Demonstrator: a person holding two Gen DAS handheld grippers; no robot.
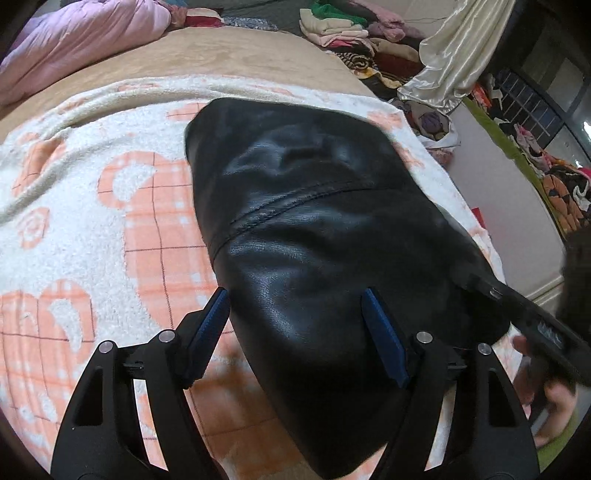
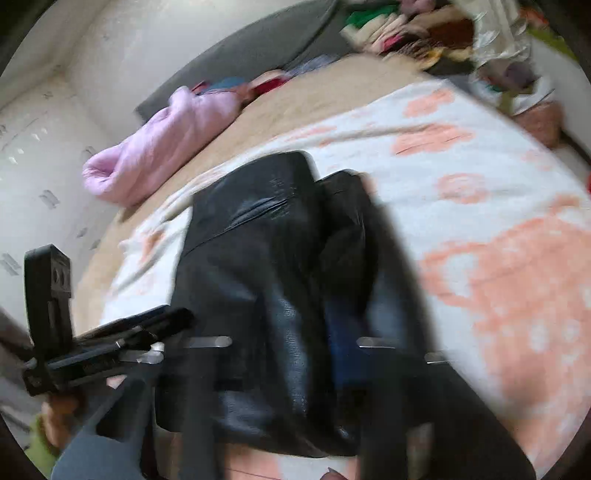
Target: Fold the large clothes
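A black leather garment (image 1: 314, 229) lies folded into a bundle on a white and orange blanket (image 1: 92, 221). My left gripper (image 1: 295, 306) is open, its blue pads apart, hovering over the near end of the garment. In the right wrist view the garment (image 2: 258, 258) shows blurred, lying on the blanket (image 2: 498, 258). My right gripper (image 2: 295, 343) is smeared by motion over the garment; its fingers cannot be made out. The right gripper's body also shows at the right edge of the left wrist view (image 1: 535, 325).
A lilac quilt (image 1: 81, 40) lies at the far left on the tan bed cover (image 1: 221, 55). Piles of folded clothes (image 1: 343, 29) and a cream satin cloth (image 1: 454, 55) are at the back right. The bed's edge drops off at the right.
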